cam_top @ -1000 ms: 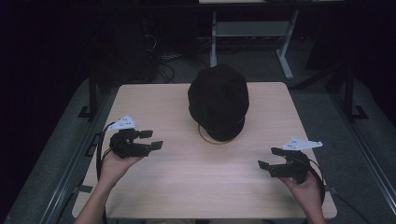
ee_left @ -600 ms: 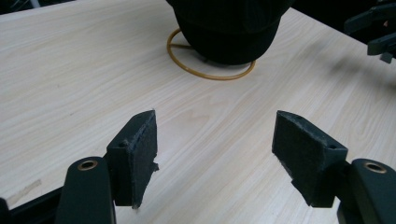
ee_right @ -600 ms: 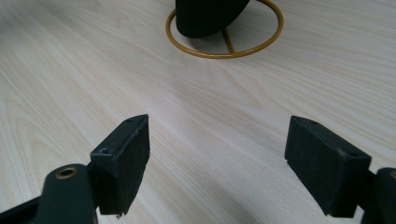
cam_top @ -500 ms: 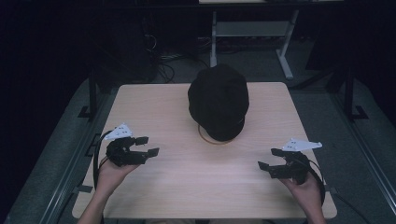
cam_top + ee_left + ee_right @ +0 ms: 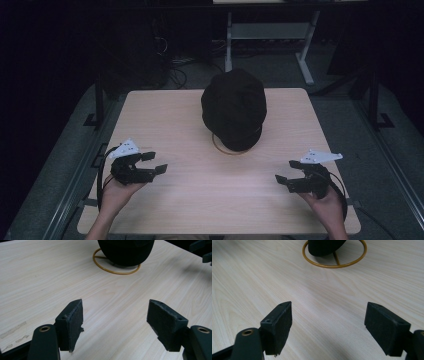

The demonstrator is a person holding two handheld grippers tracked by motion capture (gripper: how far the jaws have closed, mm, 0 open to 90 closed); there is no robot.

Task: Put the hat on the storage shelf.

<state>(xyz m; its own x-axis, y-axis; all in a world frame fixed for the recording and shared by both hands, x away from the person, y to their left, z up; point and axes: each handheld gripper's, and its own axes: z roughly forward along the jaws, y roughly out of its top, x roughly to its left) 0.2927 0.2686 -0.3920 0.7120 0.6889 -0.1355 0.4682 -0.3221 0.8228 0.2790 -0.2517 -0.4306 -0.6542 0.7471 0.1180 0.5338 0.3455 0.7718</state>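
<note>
High view showed a black hat (image 5: pixel 233 114) on a gold wire stand (image 5: pixel 227 149) in the middle of the table (image 5: pixel 165 115), toward its far side. The left gripper (image 5: pixel 154 163) was low at the near left, and its jaws had just been opening, with nothing between them. The right gripper (image 5: pixel 284 181) was at the near right, jaws spread wide and empty. The hat lay ahead of both, between them, well apart from each. The table was pale wood. The room around it was dark.
</note>
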